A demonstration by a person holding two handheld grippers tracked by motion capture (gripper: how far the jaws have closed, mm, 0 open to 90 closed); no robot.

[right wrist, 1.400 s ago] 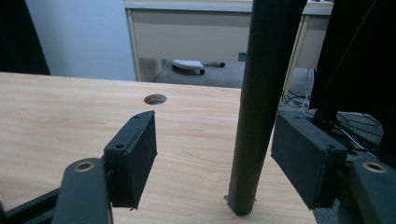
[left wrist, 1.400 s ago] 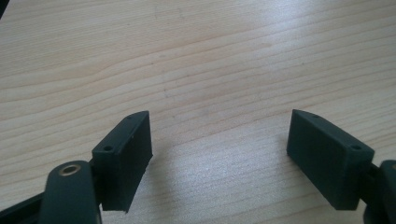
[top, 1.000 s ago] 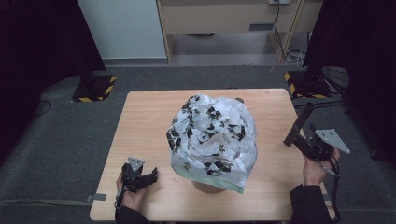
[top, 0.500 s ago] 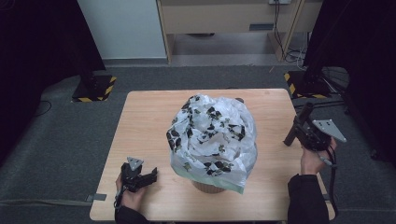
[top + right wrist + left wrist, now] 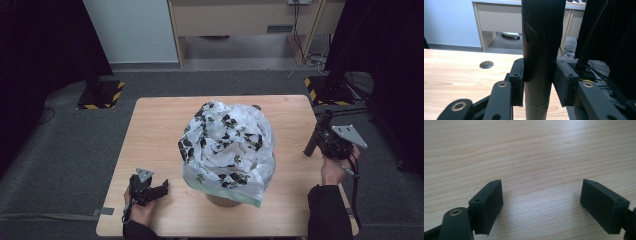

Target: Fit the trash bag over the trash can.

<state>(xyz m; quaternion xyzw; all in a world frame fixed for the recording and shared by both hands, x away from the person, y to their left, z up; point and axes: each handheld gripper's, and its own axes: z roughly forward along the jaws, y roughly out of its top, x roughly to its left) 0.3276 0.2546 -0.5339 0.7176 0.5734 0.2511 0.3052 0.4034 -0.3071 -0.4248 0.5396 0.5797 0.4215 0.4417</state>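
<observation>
Right tongs (image 5: 537, 82) clamped on a dark cardboard tube (image 5: 541, 50); the jaws have just been closing, and the tube now sits between the pads, both pressing its sides. From the high view the tube (image 5: 315, 134) stands tilted just off the right edge of the desk (image 5: 160, 130), right of the bag-covered mound, held by the right tongs (image 5: 320, 142).

Left tongs (image 5: 541, 200) spread apart, nothing between them, low over bare desk wood; in the high view left tongs (image 5: 162, 189) lie near the front-left corner, well apart from the mound.

Step in hand, as I judge it: securing the tube for carrying. To do it well, keep the pads square on the tube wall, grip firm but not enough to crush the card, and hold it near upright so it does not swing or slip.

Tube look: long, round, matt black wrap over the upper part with a torn seam, plain brown card showing at the lower end. Probably hollow, though neither end can be seen.

Mound: translucent white plastic bag (image 5: 227, 145) with dark leaf print, draped over a round light-brown base (image 5: 225, 200), mid-desk.
</observation>
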